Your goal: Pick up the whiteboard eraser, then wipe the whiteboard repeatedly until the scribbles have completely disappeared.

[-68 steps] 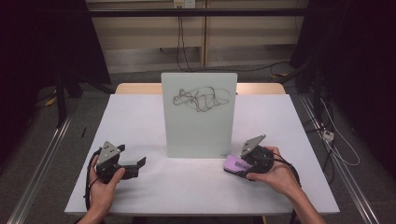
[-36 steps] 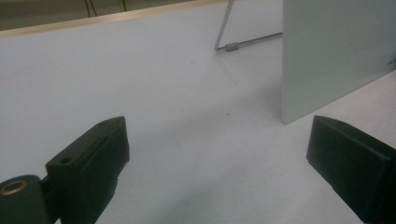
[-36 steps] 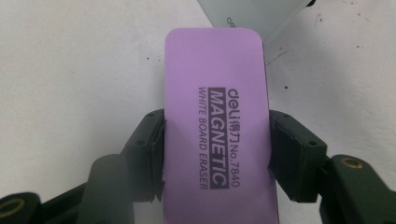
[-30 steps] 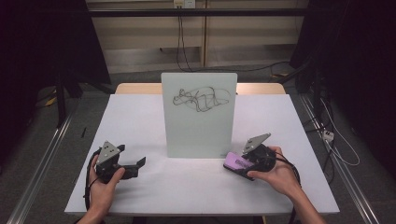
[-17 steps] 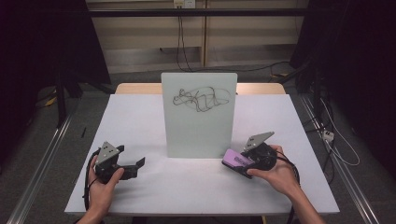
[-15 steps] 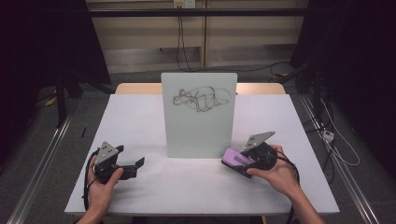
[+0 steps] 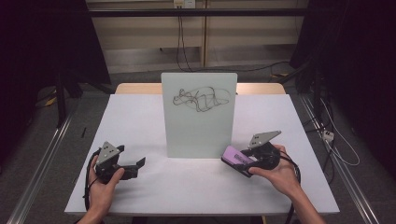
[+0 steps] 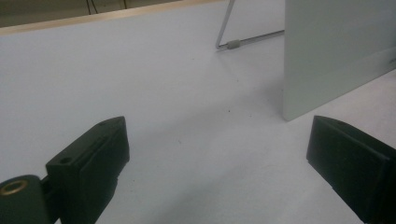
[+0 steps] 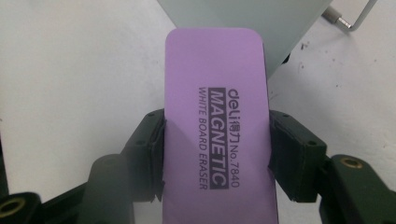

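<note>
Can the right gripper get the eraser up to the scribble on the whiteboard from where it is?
Probably yes: the right gripper holds the purple eraser by the whiteboard's lower corner, with nothing between it and the scribble.

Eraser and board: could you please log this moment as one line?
right claw: shut on eraser | left claw: open, empty | board: upright, scribble unwiped

Cut off and hidden parts

The eraser [image 9: 217, 126] runs off the near edge in the right gripper view; the whiteboard [image 8: 336, 51] is cropped top and right, its scribble [image 7: 201, 99] unreadable.
</note>
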Demonstrator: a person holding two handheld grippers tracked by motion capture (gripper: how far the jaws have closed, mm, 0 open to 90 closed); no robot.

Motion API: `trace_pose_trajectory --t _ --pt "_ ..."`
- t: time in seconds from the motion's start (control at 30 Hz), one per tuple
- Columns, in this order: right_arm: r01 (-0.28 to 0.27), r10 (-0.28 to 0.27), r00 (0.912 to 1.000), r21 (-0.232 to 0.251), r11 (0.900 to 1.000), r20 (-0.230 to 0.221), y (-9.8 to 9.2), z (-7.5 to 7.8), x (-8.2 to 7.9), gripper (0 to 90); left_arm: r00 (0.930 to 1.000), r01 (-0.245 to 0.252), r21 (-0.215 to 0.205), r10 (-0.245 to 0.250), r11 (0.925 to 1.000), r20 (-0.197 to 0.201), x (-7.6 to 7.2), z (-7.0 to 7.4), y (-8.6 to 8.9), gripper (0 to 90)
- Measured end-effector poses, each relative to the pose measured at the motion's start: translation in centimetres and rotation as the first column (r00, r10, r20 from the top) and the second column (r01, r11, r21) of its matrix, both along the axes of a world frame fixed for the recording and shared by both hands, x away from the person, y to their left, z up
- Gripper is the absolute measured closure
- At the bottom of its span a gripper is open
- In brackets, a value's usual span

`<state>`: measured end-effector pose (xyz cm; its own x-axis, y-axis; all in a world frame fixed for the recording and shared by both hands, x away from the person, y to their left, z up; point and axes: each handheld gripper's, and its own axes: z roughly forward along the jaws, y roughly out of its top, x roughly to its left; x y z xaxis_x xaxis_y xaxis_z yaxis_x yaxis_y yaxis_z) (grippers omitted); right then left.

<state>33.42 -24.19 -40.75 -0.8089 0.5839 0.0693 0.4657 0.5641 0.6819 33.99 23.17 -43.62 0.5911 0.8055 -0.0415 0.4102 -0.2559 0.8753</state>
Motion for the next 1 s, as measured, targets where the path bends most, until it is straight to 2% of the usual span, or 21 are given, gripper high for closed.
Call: trace_pose_trajectory --t 0.1,0.3,0.47,0.7,0.87,1.0 --pt "-0.003 0.003 0.9999 0.02 1.0 0.011 0.0 0.4 0.0 41.5 1.0 -0.008 -0.002 0.008 1.0 0.001 0.1 -0.1 0.0 5.8" --pt "-0.006 0.004 0.999 0.043 0.999 0.045 0.1 1.4 -0.1 41.5 0.9995 -0.02 -0.011 0.02 0.9997 -0.023 0.5 -0.5 0.5 5.7" --pt "-0.005 0.002 0.9979 0.05 0.999 0.064 0.1 1.8 -0.2 41.5 0.9999 -0.013 -0.009 0.013 0.9999 -0.006 0.2 -0.1 0.5 5.8" --pt "0.005 -0.013 0.9945 0.081 0.997 0.104 -0.5 2.8 -0.7 41.5 1.0 -0.001 0.013 0.001 0.9999 -0.01 0.4 -0.2 -0.1 5.7" --pt "-0.001 -0.01 0.9924 0.088 0.996 0.122 -0.5 3.5 -0.6 41.5 1.0 0.002 0.011 -0.002 0.9999 -0.008 0.4 -0.2 -0.2 5.8" --pt "-0.006 -0.008 0.9878 0.093 0.996 0.156 0.0 4.1 -0.6 41.6 0.9999 0.002 0.005 -0.002 1.0 -0.011 0.3 -0.2 0.0 5.8"
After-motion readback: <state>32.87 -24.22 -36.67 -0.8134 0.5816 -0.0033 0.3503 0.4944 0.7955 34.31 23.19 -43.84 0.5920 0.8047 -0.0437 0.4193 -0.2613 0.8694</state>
